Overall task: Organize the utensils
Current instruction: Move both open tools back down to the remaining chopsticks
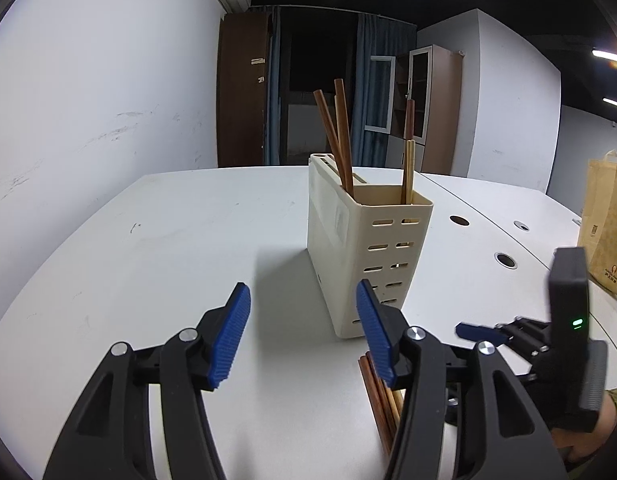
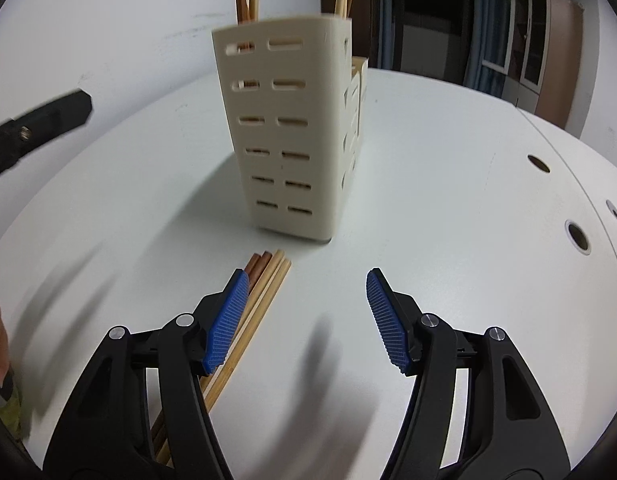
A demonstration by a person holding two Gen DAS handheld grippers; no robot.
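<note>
One broad white tabletop (image 1: 156, 240) fills most of what I can see, with round cable holes along its right-hand part and a brown paper bag (image 1: 606, 228) standing at the far right edge. Near the middle stands a cream utensil holder (image 1: 360, 248) with slotted walls, upright, its compartments in a row running away from me; two dark brown chopsticks (image 1: 340, 132) lean out of one compartment and a pale pair (image 1: 408, 172) with a darker stick rises from the nearest one. Just in front of the holder, flat on the tabletop and not touching it, lies a bundle of loose chopsticks (image 2: 264, 284) — darker reddish ones on the left side, pale bamboo ones on the right, tips pointing toward the holder. The left tongs (image 1: 304, 332) hang low over the bare surface left of that bundle, blue pads roughly half spread with nothing between them; the right-hand pad sits just over the bundle's end, though I cannot tell whether it touches. The right tongs (image 2: 306, 320) are also about half spread and empty — the left pad (image 2: 228, 320) lies over the pale sticks, the rest of the gap over bare tabletop. From the left wrist view the right tongs (image 1: 478, 332) show low at the right, a green light glowing on the black unit above them.
</note>
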